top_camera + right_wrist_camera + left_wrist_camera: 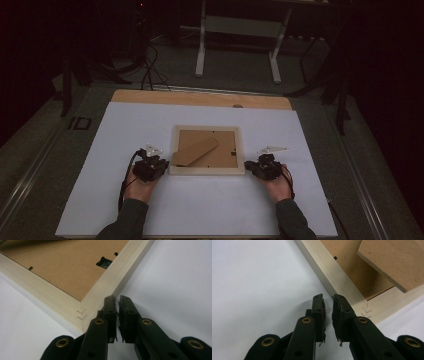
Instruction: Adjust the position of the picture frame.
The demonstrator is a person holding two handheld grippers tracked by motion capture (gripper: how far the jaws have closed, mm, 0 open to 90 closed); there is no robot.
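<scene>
A pale wooden picture frame point(206, 171) lies face down in the middle of the white table, its brown backing board point(227, 150) up and the cardboard stand flap point(196, 151) slanting across it. My left gripper point(161, 167) rests beside the frame's near left corner. In the left gripper view the left gripper point(328, 298) has its jaws slightly open, nothing between them, tips next to the frame rail point(337, 277). My right gripper point(250, 167) sits at the near right corner. The right gripper point(115, 298) shows a narrow gap, empty, beside the rail point(105, 287); a black clip point(103, 262) sits on the board.
A white sheet point(200, 215) covers the table, with a bare wooden strip point(200, 97) along the far edge. Beyond it on the dark floor stand a white table's legs point(201, 50) and some cables point(150, 70).
</scene>
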